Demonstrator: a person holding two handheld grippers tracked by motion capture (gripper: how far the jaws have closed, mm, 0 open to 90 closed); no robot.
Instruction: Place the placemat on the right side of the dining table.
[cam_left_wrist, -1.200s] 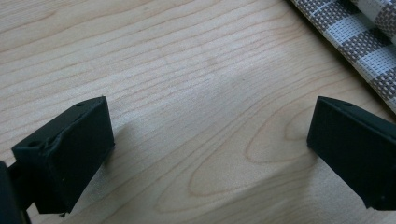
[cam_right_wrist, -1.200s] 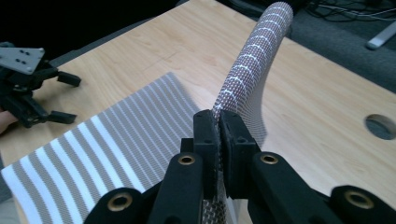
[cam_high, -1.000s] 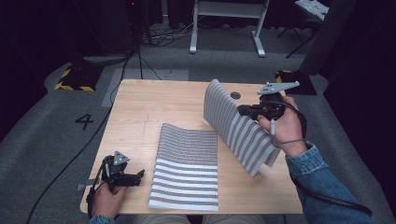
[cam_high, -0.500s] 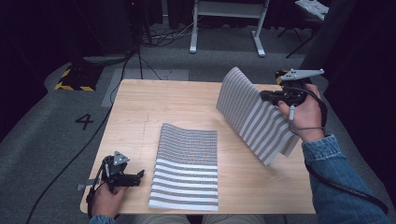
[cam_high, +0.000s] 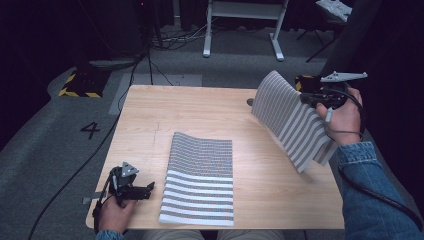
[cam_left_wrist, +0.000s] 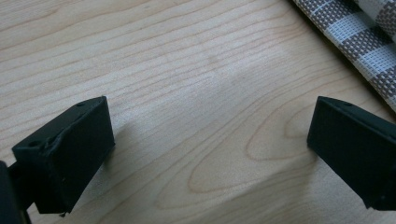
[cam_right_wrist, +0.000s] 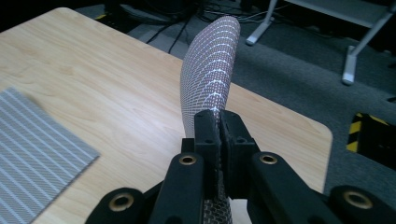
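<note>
Two grey-and-white striped woven placemats are in play. One placemat (cam_high: 200, 175) lies flat at the table's front middle. The other placemat (cam_high: 292, 117) hangs curved above the table's right side, its lower corner near the right edge. My right gripper (cam_high: 306, 95) is shut on its upper edge; in the right gripper view the mat (cam_right_wrist: 210, 70) rises bent from between the closed jaws of my right gripper (cam_right_wrist: 219, 126). My left gripper (cam_high: 147, 190) rests open on the wood at the front left, just left of the flat mat, whose corner (cam_left_wrist: 369, 37) shows beyond the jaws of my left gripper (cam_left_wrist: 210, 144).
The wooden table (cam_high: 200, 110) has bare wood across its back and left. A dark round hole (cam_high: 249, 102) sits near the back right. Beyond the table are grey carpet, cables, a white frame's legs (cam_high: 242, 30) and yellow-black hazard tape (cam_high: 77, 85).
My right gripper has lifted the held placemat and carried it rightward and toward the back, off the flat mat's side. The left gripper has stayed still.
</note>
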